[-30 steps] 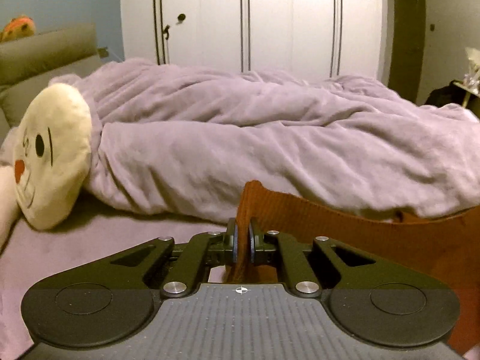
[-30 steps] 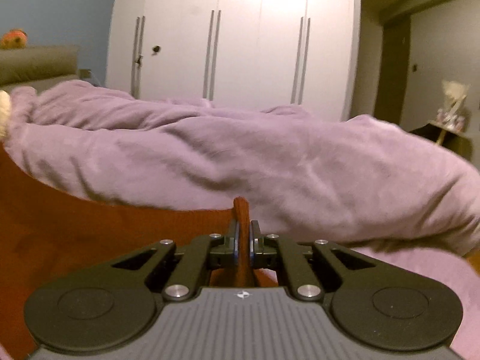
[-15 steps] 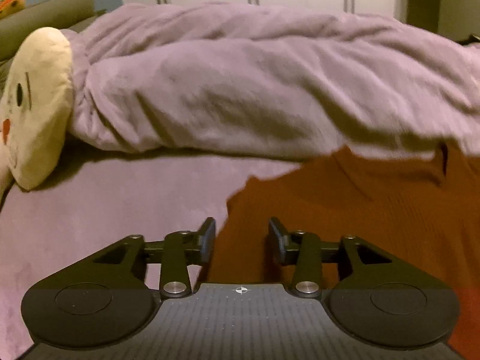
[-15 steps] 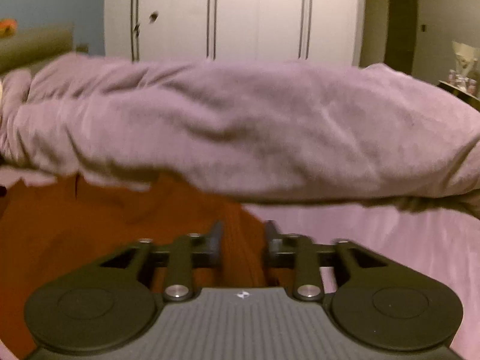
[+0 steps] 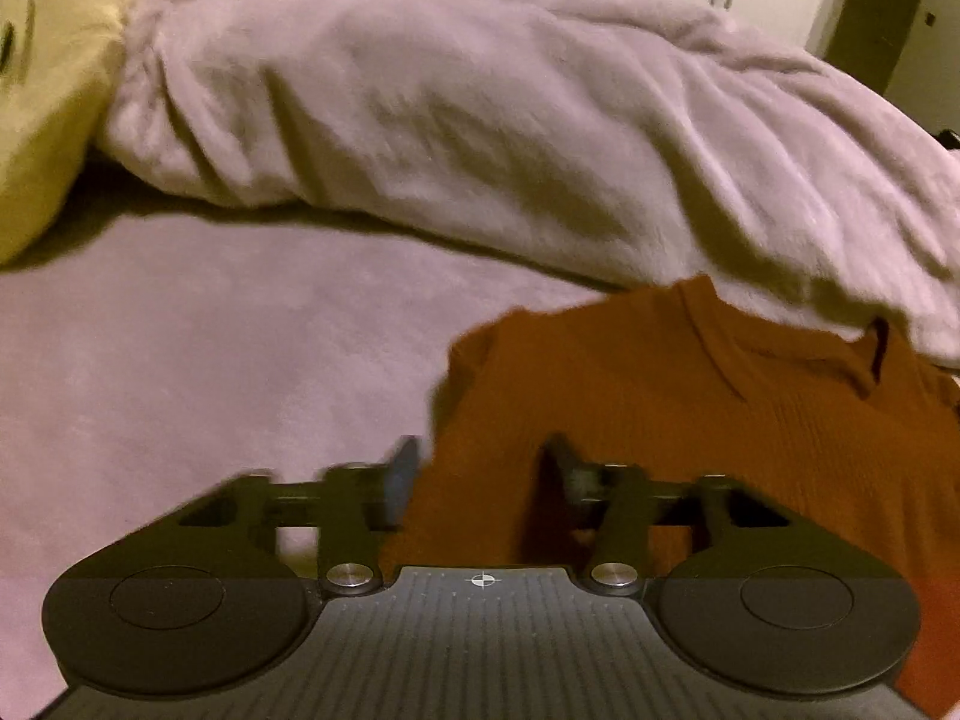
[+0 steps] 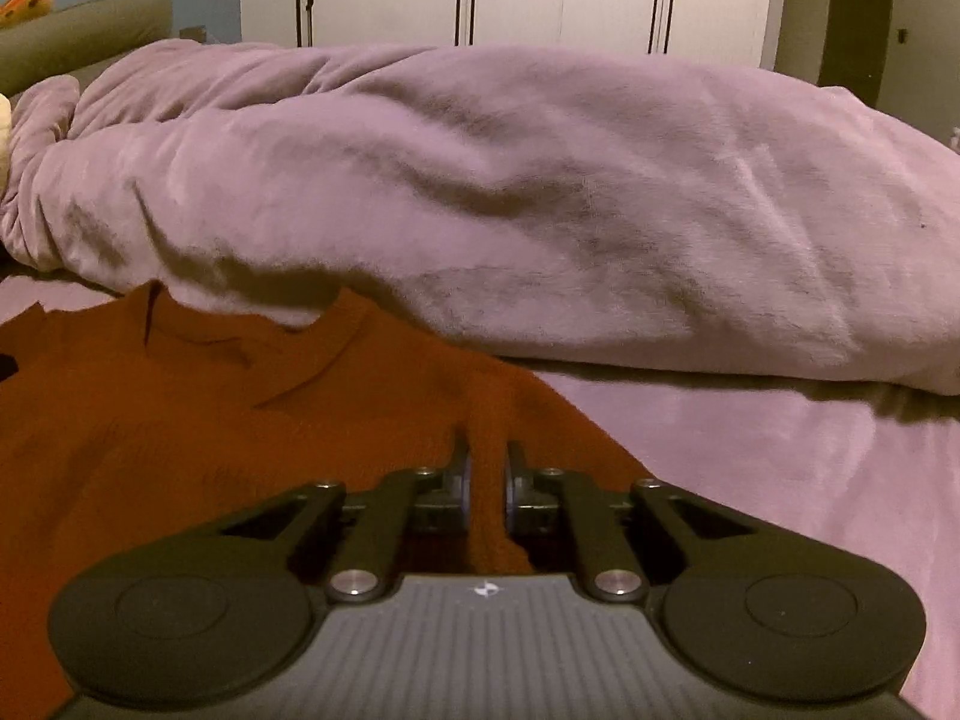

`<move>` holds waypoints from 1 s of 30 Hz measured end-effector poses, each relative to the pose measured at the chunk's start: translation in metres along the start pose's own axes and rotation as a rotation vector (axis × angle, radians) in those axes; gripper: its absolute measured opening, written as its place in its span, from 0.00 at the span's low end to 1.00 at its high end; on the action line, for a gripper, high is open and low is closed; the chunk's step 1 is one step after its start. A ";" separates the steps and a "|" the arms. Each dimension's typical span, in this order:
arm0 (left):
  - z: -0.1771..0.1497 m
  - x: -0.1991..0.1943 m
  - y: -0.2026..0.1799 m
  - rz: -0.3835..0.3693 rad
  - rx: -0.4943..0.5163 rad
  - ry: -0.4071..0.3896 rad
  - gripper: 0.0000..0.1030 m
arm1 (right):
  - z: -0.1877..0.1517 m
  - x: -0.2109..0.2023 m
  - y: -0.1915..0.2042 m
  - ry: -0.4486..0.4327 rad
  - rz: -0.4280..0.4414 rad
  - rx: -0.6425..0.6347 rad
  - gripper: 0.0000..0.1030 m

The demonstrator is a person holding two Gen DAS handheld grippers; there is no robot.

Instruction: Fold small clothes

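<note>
Rust-orange garment [image 5: 690, 414] lies between both closing, parted tongs, its collar under the lilac blanket [image 6: 480, 180].

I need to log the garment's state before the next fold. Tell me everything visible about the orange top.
The orange top is a rust-coloured ribbed knit with a round neckline, lying spread on the bed sheet, its collar end against the blanket. The left gripper and right gripper straddle its near edge, jaws just closing.

Bunched blanket [image 6: 540, 192] just beyond garment [image 6: 180, 408]
</note>
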State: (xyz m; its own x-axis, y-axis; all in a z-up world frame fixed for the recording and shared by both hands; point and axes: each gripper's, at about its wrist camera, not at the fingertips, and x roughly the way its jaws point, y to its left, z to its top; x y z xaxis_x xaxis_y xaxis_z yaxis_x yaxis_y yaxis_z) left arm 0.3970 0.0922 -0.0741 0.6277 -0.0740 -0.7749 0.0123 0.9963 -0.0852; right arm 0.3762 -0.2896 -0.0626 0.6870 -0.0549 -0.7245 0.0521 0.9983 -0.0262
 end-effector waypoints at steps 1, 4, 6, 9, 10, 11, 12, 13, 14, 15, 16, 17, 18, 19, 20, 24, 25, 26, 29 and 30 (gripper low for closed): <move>0.000 -0.002 -0.003 0.007 0.008 -0.014 0.09 | 0.000 -0.005 0.001 -0.026 -0.010 -0.007 0.08; 0.004 -0.017 -0.014 0.055 0.052 -0.078 0.09 | 0.003 -0.022 0.008 -0.118 -0.053 -0.049 0.07; 0.007 -0.034 -0.024 0.102 0.094 -0.162 0.09 | 0.009 -0.032 0.009 -0.179 -0.079 -0.050 0.06; 0.018 -0.049 -0.032 0.122 0.085 -0.247 0.09 | 0.019 -0.043 0.014 -0.259 -0.139 -0.064 0.06; 0.022 -0.051 -0.034 0.133 0.082 -0.268 0.10 | 0.023 -0.045 0.016 -0.283 -0.164 -0.072 0.06; 0.027 -0.050 -0.038 0.156 0.085 -0.283 0.10 | 0.027 -0.044 0.017 -0.296 -0.185 -0.077 0.06; 0.030 -0.048 -0.040 0.176 0.085 -0.292 0.10 | 0.031 -0.043 0.017 -0.301 -0.202 -0.081 0.06; 0.033 -0.045 -0.042 0.187 0.083 -0.292 0.10 | 0.034 -0.040 0.018 -0.305 -0.227 -0.082 0.06; 0.037 -0.041 -0.043 0.205 0.077 -0.291 0.10 | 0.037 -0.037 0.018 -0.306 -0.250 -0.082 0.06; 0.039 -0.037 -0.043 0.222 0.069 -0.286 0.10 | 0.039 -0.035 0.017 -0.302 -0.262 -0.080 0.06; 0.040 -0.033 -0.042 0.229 0.062 -0.280 0.10 | 0.040 -0.032 0.016 -0.303 -0.277 -0.074 0.05; 0.041 -0.026 -0.043 0.257 0.058 -0.268 0.10 | 0.041 -0.027 0.016 -0.300 -0.293 -0.067 0.00; 0.040 -0.018 -0.045 0.282 0.067 -0.247 0.10 | 0.041 -0.024 0.014 -0.297 -0.318 -0.064 0.00; 0.039 -0.009 -0.046 0.291 0.082 -0.212 0.11 | 0.039 -0.020 0.011 -0.293 -0.345 -0.060 0.00; 0.035 -0.002 -0.046 0.300 0.097 -0.166 0.15 | 0.038 -0.015 0.008 -0.273 -0.357 -0.043 0.00; 0.022 -0.008 -0.034 0.288 0.044 -0.126 0.42 | 0.028 -0.015 0.000 -0.183 -0.269 0.018 0.00; 0.019 -0.016 -0.028 0.265 0.021 -0.133 0.55 | 0.020 -0.028 0.002 -0.203 -0.230 0.025 0.00; 0.012 -0.029 -0.018 0.231 -0.017 -0.152 0.54 | 0.013 -0.038 0.006 -0.206 -0.215 0.023 0.03; -0.013 -0.059 0.016 0.139 -0.136 -0.148 0.59 | -0.019 -0.075 0.003 -0.188 -0.150 0.105 0.11; -0.025 -0.067 0.028 0.115 -0.175 -0.134 0.59 | -0.030 -0.085 0.000 -0.175 -0.130 0.159 0.21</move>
State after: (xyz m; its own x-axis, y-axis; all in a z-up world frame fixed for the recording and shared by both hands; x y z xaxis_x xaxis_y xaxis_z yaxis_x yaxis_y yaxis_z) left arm 0.3361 0.1238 -0.0397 0.7149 0.0571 -0.6969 -0.1923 0.9743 -0.1174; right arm 0.2958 -0.2843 -0.0220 0.7815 -0.1988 -0.5914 0.2514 0.9678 0.0070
